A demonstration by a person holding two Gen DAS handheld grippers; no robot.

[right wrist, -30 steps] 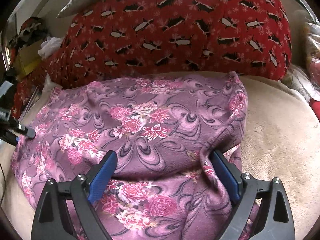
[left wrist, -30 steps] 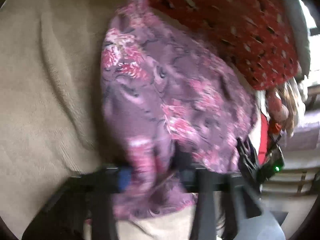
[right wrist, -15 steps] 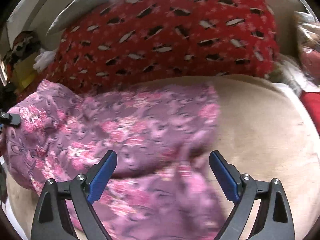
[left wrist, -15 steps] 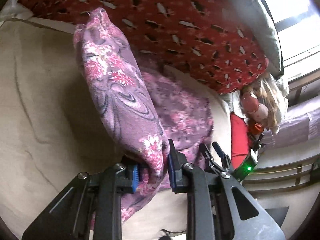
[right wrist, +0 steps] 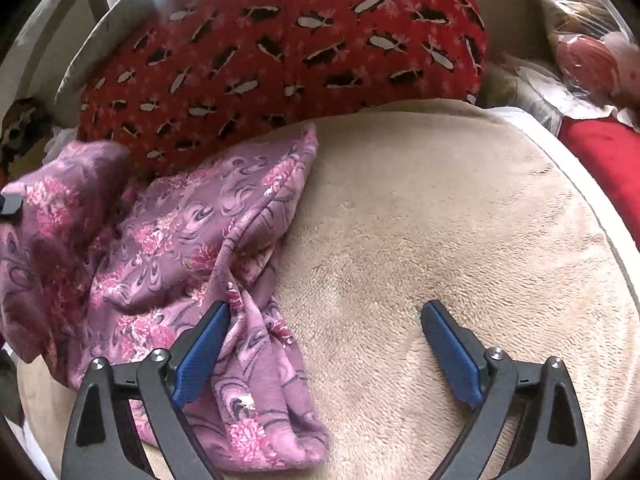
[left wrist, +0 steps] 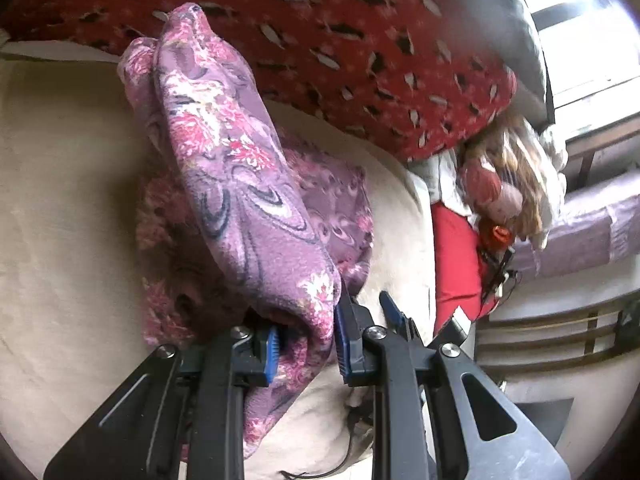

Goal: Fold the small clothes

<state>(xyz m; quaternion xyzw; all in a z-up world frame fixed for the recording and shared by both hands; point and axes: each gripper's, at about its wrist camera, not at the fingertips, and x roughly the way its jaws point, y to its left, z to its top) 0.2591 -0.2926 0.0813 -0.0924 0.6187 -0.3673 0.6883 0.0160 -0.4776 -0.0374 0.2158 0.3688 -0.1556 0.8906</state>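
Note:
A purple floral fleece garment [left wrist: 240, 184] lies on a beige plush cushion [left wrist: 60, 200]. My left gripper [left wrist: 306, 344] is shut on a bunched fold of it and holds that fold raised above the cushion, with the lower layer [left wrist: 340, 208] lying beneath. In the right wrist view the garment [right wrist: 180, 248] is piled at the left on the cushion [right wrist: 440, 220]. My right gripper [right wrist: 324, 344] is open and empty; its left finger lies over the garment's near edge, its right finger is over bare cushion.
A red patterned pillow [right wrist: 280, 48] stands behind the garment, also in the left wrist view [left wrist: 360, 40]. A red cloth [left wrist: 456, 256] and a doll with long hair [left wrist: 512, 176] lie past the cushion's right edge. My right gripper's tip [left wrist: 396, 316] shows beside the left one.
My left gripper has drawn the gripped fold up and leftward, so the garment has shifted left. The right gripper has stayed open, and more bare cushion now shows between its fingers.

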